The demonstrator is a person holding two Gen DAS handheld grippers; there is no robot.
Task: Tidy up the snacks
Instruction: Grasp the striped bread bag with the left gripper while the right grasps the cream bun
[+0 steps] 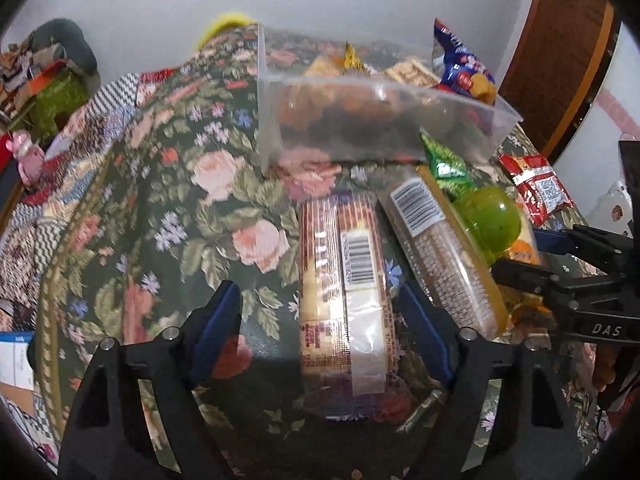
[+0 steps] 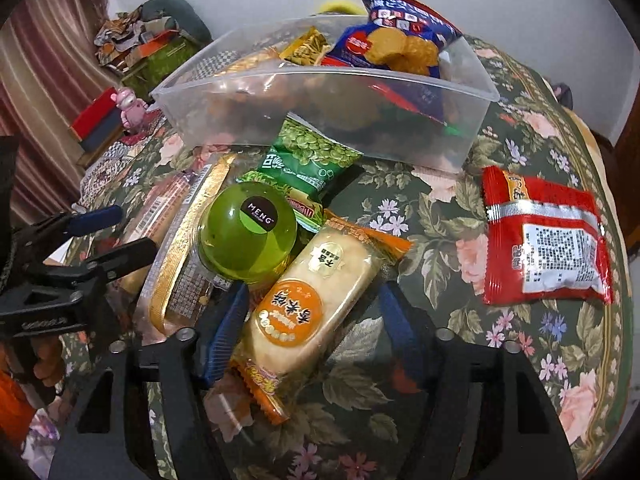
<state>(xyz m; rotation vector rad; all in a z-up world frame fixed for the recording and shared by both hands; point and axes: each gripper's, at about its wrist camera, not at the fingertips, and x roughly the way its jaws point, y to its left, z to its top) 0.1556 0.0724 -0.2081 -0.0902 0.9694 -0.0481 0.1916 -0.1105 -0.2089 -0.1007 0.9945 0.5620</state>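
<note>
Left wrist view: the left gripper (image 1: 320, 304) has its jaws spread to either side of a long clear-wrapped biscuit pack with a barcode (image 1: 346, 280), which lies flat on the desk covered by a dark green floral cloth (image 1: 180, 200); the blue pad on the right looks close to the pack's edge, the one on the left stands apart, so nothing is pinched. Just right of it lies a second long clear pack with a gold edge (image 1: 444, 252), and beyond that a green translucent dome-lidded cup (image 1: 490, 220). Behind them stands a clear rectangular plastic bin (image 1: 384, 120) holding snacks, a blue cracker bag (image 1: 464, 64) sticking up at its right end. A red snack packet (image 1: 538, 186) lies far right. The right gripper (image 1: 560, 268) enters from the right edge.

Right wrist view: the right gripper (image 2: 312, 320) straddles a pale rice-cracker packet with an orange round label (image 2: 308, 308), jaws spread, the left pad touching or nearly touching its side, the right one clear of it. Only here show the cup's black "MENG" label and a green pea-print bag (image 2: 312, 160) leaning against the bin. The left gripper (image 2: 104, 236) shows at the left.

White wall behind; a cluttered side shelf with a pink figurine (image 2: 130, 106), curtain at left.
</note>
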